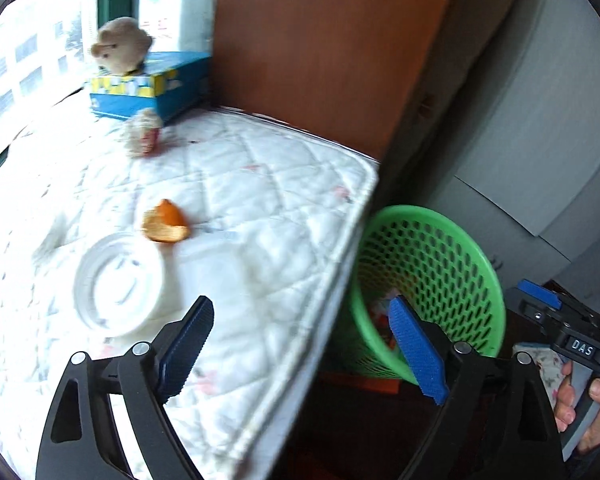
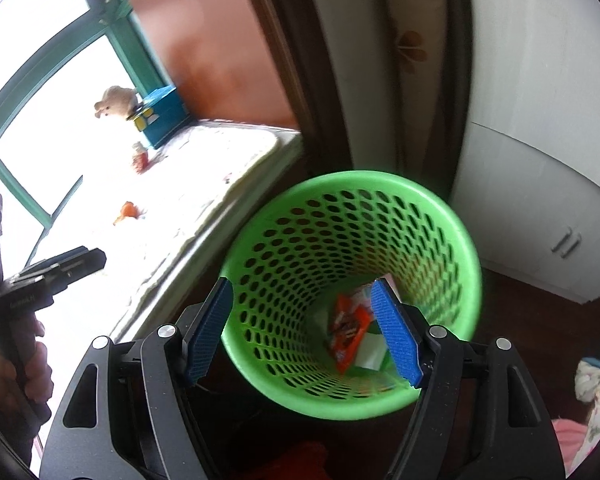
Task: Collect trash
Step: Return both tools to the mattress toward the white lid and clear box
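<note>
An orange peel [image 1: 165, 222] lies on the white quilted mattress [image 1: 284, 184]. Just in front of it a white lidded cup [image 1: 120, 284] lies on its side, blurred. My left gripper [image 1: 300, 304] hangs open over the mattress edge, nothing between its blue pads, with the cup left of its left finger. The green mesh basket [image 2: 352, 208] stands on the floor beside the mattress and holds an orange wrapper [image 2: 348, 328] and white paper. My right gripper [image 2: 302, 284] is open and empty above the basket's near rim. The peel [image 2: 128, 210] shows far left in the right wrist view.
A plush toy [image 1: 120, 42] sits on a blue box [image 1: 152, 84] by the window, a small red-and-white cup [image 1: 142, 136] in front. A brown panel [image 1: 320, 48] rises behind the mattress. White cabinets [image 2: 540, 184] stand right of the basket. A hand [image 1: 588, 400] grips the other tool's handle.
</note>
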Available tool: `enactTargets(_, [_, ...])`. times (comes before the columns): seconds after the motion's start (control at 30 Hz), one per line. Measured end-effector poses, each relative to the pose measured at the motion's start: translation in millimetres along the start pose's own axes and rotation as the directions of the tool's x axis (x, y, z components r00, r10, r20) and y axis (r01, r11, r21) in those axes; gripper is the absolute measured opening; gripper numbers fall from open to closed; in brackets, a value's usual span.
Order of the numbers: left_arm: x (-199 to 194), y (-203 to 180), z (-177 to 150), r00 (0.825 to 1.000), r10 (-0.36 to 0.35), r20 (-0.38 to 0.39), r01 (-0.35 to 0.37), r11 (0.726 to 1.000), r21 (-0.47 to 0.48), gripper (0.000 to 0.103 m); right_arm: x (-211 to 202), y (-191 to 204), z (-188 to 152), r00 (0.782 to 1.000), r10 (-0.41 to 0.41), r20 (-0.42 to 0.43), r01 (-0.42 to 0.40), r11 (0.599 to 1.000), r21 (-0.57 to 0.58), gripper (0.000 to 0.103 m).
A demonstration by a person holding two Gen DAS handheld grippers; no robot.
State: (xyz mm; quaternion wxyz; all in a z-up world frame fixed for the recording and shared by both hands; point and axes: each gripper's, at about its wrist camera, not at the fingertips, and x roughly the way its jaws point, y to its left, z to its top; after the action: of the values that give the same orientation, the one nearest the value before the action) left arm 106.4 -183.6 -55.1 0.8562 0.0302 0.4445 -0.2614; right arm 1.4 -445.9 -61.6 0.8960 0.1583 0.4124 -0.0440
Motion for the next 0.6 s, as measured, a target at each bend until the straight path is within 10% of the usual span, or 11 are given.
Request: enactTargets(0.6, [26.5,123.6,-1.8,0.988,0.135,-0.079,-0.140,0.989,-0.055,0.092,34.9,82.4,9.4,0.995,0.068,-0.067,-0.077,0.988,-0.136,0.073])
